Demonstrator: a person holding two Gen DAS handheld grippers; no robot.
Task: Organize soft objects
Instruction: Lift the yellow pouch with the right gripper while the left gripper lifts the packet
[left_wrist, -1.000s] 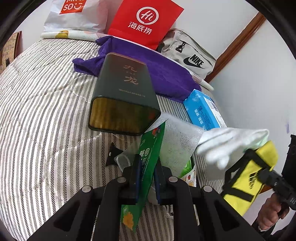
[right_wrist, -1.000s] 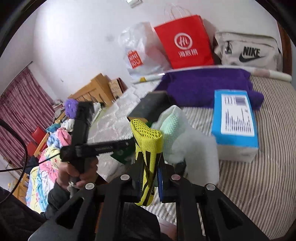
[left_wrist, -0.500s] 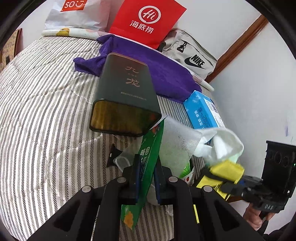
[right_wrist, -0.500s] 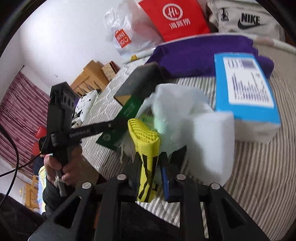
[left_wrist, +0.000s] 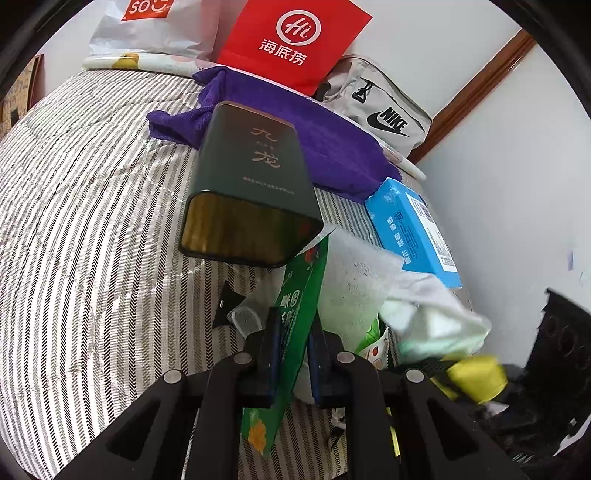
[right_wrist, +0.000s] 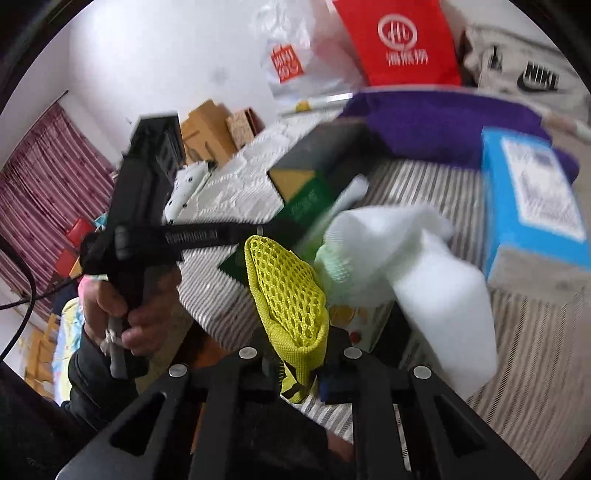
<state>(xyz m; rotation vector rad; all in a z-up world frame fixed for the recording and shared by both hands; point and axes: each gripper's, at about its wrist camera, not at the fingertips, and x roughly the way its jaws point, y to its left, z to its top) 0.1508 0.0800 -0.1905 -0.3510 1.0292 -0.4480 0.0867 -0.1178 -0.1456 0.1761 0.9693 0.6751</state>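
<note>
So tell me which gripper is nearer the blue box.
Right. The right gripper, holding the yellow mesh item, sits just short of the blue box; the left gripper is farther away.

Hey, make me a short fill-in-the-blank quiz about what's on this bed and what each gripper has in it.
1. The left gripper is shut on the edge of a ____ bag.
2. The right gripper grips a ____ mesh item.
3. The dark tin lies on its ____ on the striped bed.
4. The red paper bag stands behind a ____ towel.

Missing words: green; yellow; side; purple
</note>
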